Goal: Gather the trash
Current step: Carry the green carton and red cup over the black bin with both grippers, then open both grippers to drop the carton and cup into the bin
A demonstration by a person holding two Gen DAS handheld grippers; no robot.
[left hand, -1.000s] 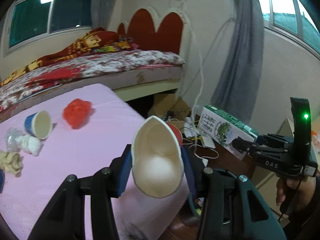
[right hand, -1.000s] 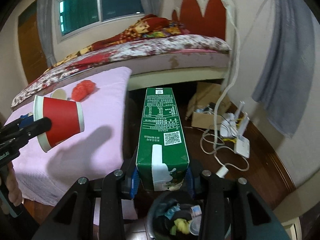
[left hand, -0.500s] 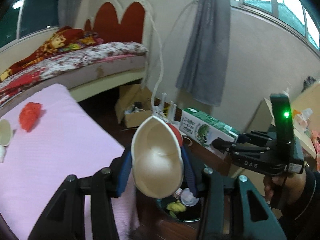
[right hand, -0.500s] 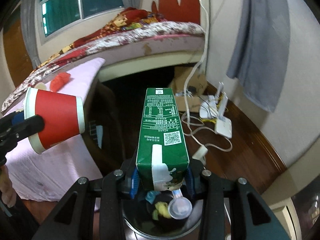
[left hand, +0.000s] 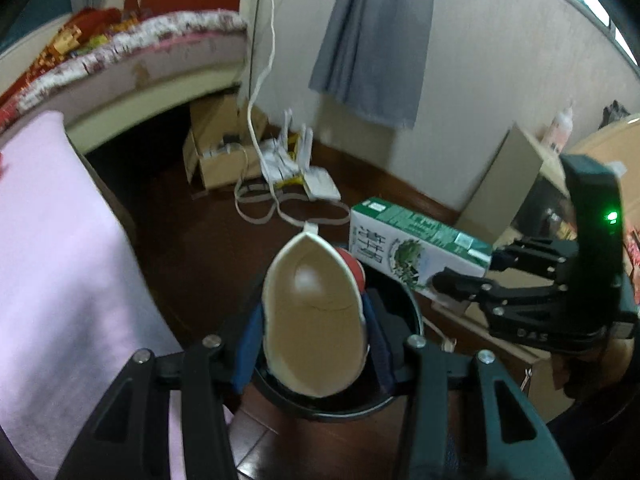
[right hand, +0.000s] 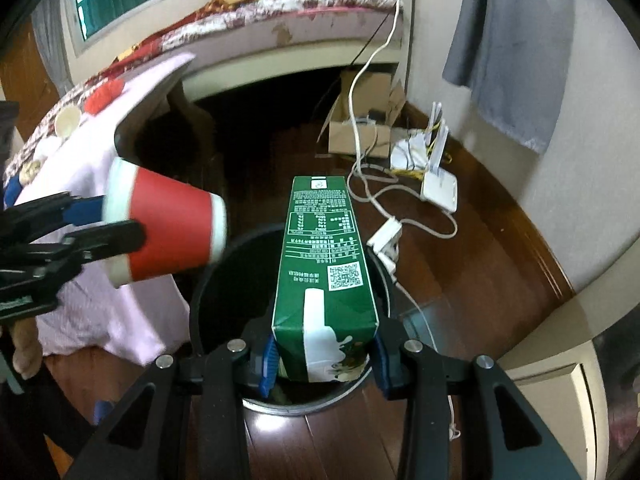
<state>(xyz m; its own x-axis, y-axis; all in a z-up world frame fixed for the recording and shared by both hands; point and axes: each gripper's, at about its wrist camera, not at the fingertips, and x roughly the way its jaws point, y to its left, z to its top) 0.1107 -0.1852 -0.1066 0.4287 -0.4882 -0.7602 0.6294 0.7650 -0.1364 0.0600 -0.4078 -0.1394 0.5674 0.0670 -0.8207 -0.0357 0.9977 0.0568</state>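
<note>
While over the bin [right hand: 208, 280], left claw [left hand: 314, 340] clamps red cup [right hand: 168, 232], right claw [right hand: 324, 354] clamps green carton [right hand: 324, 264].

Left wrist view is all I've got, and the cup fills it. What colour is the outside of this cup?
Observer: Red with white rims; the right wrist view shows the paper cup side-on in the left gripper.
Operator: Is the bin under it?
Observer: Only the cup's base end reaches over the black bin.
Operator: And the carton?
Observer: The green carton lies above the bin's opening, clamped in the right gripper.
Operator: Any trash left on the pink cloth?
Observer: Yes, another cup and a red item.
</note>
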